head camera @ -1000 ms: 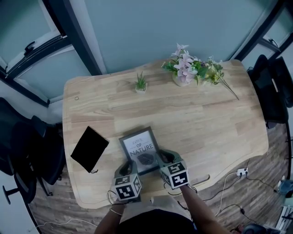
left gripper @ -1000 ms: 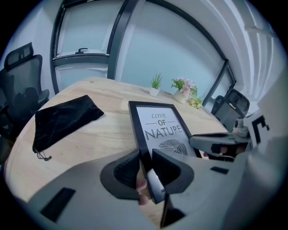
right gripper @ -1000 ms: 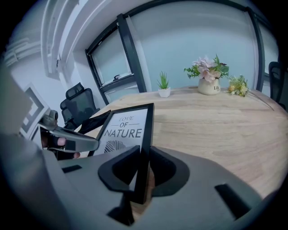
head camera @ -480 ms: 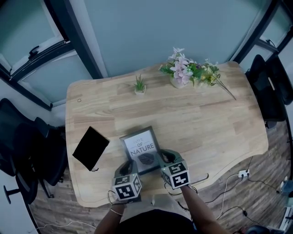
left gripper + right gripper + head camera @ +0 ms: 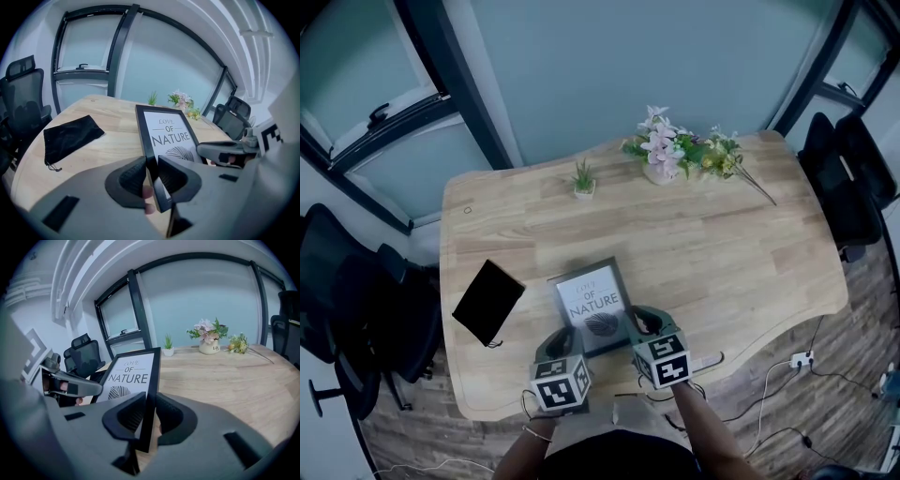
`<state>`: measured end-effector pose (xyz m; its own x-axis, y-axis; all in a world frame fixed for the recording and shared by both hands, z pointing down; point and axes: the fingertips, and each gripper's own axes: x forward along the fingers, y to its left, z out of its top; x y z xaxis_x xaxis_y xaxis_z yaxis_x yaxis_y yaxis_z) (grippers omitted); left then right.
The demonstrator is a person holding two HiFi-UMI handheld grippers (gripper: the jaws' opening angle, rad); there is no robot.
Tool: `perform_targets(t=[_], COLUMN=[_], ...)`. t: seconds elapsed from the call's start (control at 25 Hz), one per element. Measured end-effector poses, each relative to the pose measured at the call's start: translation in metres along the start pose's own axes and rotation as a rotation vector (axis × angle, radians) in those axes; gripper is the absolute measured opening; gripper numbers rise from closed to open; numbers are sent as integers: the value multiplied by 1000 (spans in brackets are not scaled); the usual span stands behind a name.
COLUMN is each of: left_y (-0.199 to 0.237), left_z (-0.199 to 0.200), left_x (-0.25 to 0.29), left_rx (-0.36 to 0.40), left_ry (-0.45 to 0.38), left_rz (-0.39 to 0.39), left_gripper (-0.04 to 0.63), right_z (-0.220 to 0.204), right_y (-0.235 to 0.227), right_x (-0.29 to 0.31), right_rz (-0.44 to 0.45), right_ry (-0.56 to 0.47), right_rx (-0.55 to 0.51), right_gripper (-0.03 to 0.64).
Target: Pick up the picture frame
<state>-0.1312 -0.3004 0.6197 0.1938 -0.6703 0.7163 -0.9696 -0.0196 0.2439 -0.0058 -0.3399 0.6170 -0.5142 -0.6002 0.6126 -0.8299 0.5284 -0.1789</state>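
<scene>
Jaws of left gripper pinch left edge of black-rimmed rectangular picture frame with white "Love of Nature" print; jaws of right gripper pinch right edge. Frame held between both, print up, over near side of light wooden table. Flat black fabric pouch lies on table to frame's left.

Smooth wood table, matt black picture frame, cloth pouch

The frame stands at the table's front edge, a pouch left of it. A plant and flowers line the far edge; the right half lies open.
</scene>
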Motion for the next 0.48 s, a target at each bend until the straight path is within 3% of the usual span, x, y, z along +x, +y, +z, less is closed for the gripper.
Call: perform_targets(t=[0.48], left_y=[-21], left_z=[5], left_x=[-29], left_rx=[35], left_ry=[-65], left_rz=[-11], left_gripper=[74], right_z=[8], right_y=[2], right_x=[-36], right_rz=[-15], right_ry=[-73], right_rx=[-23], right_gripper=[69])
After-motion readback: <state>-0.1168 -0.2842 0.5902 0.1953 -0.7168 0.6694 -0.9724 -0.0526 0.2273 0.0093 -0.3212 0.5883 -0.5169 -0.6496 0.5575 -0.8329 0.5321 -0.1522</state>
